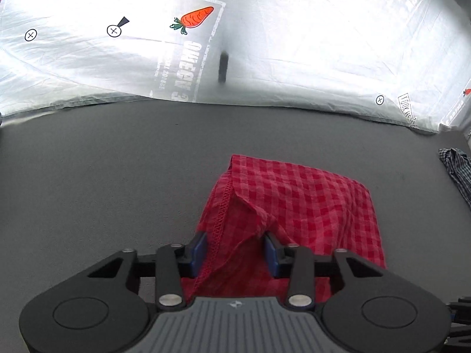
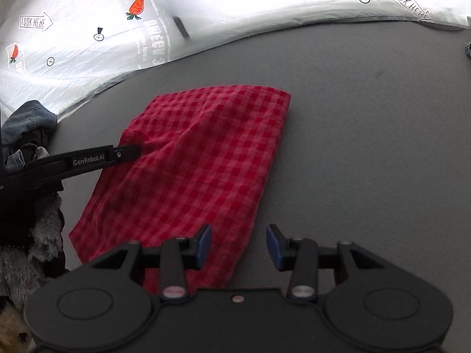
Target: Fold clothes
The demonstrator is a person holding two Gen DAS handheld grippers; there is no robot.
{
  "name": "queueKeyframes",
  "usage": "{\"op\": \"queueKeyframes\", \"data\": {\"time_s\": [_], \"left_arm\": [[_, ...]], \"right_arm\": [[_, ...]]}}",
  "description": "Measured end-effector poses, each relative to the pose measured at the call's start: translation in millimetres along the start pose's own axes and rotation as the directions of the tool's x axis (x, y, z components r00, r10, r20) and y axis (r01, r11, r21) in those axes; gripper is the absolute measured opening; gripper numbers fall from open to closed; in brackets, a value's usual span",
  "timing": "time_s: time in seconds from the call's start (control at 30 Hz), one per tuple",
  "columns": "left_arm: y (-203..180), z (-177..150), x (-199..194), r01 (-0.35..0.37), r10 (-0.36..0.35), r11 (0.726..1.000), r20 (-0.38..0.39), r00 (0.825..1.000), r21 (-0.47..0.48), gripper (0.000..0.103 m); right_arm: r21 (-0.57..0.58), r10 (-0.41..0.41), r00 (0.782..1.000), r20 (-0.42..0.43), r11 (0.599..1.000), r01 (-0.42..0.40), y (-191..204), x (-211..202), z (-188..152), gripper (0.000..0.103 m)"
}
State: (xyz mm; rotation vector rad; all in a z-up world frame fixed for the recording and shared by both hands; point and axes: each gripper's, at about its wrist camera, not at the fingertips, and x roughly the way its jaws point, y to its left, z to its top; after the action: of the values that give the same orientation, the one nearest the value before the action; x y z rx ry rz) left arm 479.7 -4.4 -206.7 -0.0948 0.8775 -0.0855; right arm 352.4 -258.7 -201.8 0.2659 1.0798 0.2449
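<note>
A red checked cloth (image 2: 200,158) lies folded on the grey table (image 2: 368,117). In the left wrist view the cloth (image 1: 300,203) has a raised edge with a stitched hem between the jaws of my left gripper (image 1: 235,248), which stand open around it. The left gripper also shows in the right wrist view (image 2: 129,153) at the cloth's left edge. My right gripper (image 2: 239,242) is open and empty, just above the cloth's near right corner.
A pile of clothes with blue denim (image 2: 32,117) and grey fleece (image 2: 32,244) sits at the left. A dark checked garment (image 1: 456,170) lies at the right. A white printed sheet (image 1: 265,44) hangs behind the table.
</note>
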Motion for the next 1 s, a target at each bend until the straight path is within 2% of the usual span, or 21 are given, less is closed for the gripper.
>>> {"op": "queueKeyframes", "data": {"time_s": [0.1, 0.13, 0.17, 0.2, 0.23, 0.27, 0.33, 0.43, 0.5, 0.53, 0.67, 0.77, 0.87, 0.93, 1.0], "left_arm": [[33, 5, 0, 0.016, -0.016, 0.990, -0.001, 1.000, -0.143, 0.004], [43, 7, -1, 0.012, -0.012, 0.982, 0.001, 1.000, -0.190, 0.010], [52, 7, -6, 0.000, 0.003, 0.971, 0.011, 1.000, -0.238, 0.009], [62, 7, -11, -0.008, 0.012, 0.959, 0.014, 1.000, -0.283, 0.016], [73, 7, -16, -0.014, 0.020, 0.945, 0.015, 1.000, -0.327, 0.031], [83, 4, -22, -0.015, 0.024, 0.927, 0.020, 1.000, -0.375, 0.036], [98, -6, -37, 0.000, 0.015, 0.885, 0.029, 0.999, -0.465, 0.039], [111, -37, -63, 0.065, -0.075, 0.800, 0.008, 0.997, -0.597, 0.041], [112, -58, -74, 0.101, -0.145, 0.752, -0.013, 0.989, -0.651, 0.049], [108, -71, -81, 0.110, -0.182, 0.737, -0.038, 0.983, -0.667, 0.051], [83, -106, -89, 0.112, -0.268, 0.732, -0.133, 0.954, -0.673, 0.055], [73, -125, -73, 0.153, -0.384, 0.675, -0.167, 0.908, -0.722, 0.058], [64, -127, -60, 0.146, -0.390, 0.669, -0.177, 0.904, -0.728, 0.058], [60, -123, -56, 0.160, -0.380, 0.678, -0.156, 0.912, -0.717, 0.059], [55, -118, -54, 0.162, -0.359, 0.698, -0.146, 0.922, -0.697, 0.059]], "right_arm": [[0.020, 0.004, 1.000, 0.009, 1.000, -0.004, -6, 0, 3, 0.043], [0.027, 0.010, 1.000, 0.013, 1.000, -0.011, -10, 0, 3, 0.043], [0.037, 0.016, 1.000, 0.015, 0.999, -0.016, -13, 0, 4, 0.043], [0.050, 0.020, 1.000, 0.016, 0.999, -0.021, -15, 2, 6, 0.043], [0.064, 0.027, 1.000, 0.016, 0.998, -0.027, -18, 3, 8, 0.043], [0.076, 0.031, 0.999, 0.017, 0.997, -0.033, -21, 4, 10, 0.043], [0.093, 0.040, 0.999, 0.021, 0.995, -0.042, -24, 6, 14, 0.044], [0.094, 0.052, 0.998, 0.030, 0.994, -0.055, -26, 9, 23, 0.044], [0.100, 0.067, 0.997, 0.035, 0.993, -0.070, -27, 12, 29, 0.045], [0.106, 0.076, 0.996, 0.037, 0.991, -0.079, -27, 14, 31, 0.046], [0.109, 0.082, 0.996, 0.044, 0.990, -0.086, -28, 24, 46, 0.047], [0.138, 0.097, 0.994, 0.045, 0.985, -0.102, -34, 33, 57, 0.048], [0.172, 0.114, 0.992, 0.051, 0.978, -0.121, -41, 42, 67, 0.048], [0.183, 0.113, 0.992, 0.059, 0.976, -0.122, -43, 47, 74, 0.048], [0.191, 0.114, 0.991, 0.068, 0.974, -0.125, -45, 52, 81, 0.048]]}}
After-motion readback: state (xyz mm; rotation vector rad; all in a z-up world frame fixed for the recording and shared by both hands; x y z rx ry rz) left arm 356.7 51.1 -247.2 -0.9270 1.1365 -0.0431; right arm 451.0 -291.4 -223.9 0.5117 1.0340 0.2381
